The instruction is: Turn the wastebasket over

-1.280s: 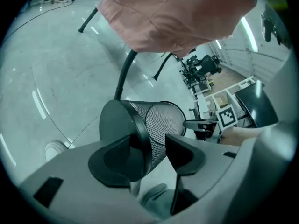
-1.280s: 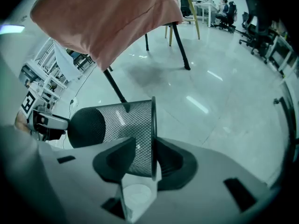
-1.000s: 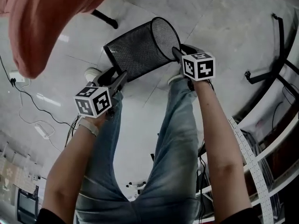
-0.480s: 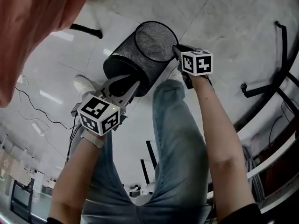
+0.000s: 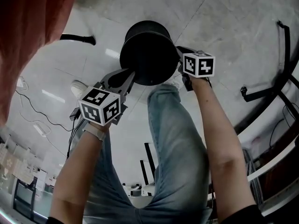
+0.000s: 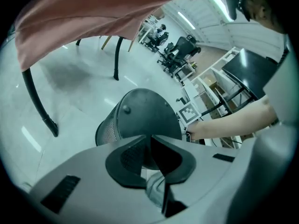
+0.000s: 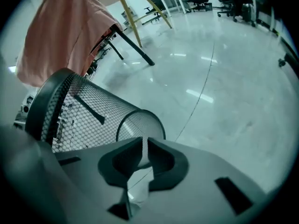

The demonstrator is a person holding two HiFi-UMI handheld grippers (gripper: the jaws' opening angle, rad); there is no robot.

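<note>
I have 1 wastebasket (image 5: 148,55), held above the floor (image 5: 233,22) between my 2 grippers, its solid base tipped up towards the head camera. The left gripper (image 5: 127,76) is closing, jaws almost together, pinching the base edge. The right gripper (image 5: 179,55) is closing to a slit on the thin ring at the opposite side. I judge it light, stiff wire mesh, slippery where painted, so the rolled edges are the places to hold. 1 pink cloth (image 5: 32,31) hangs at left.
</note>
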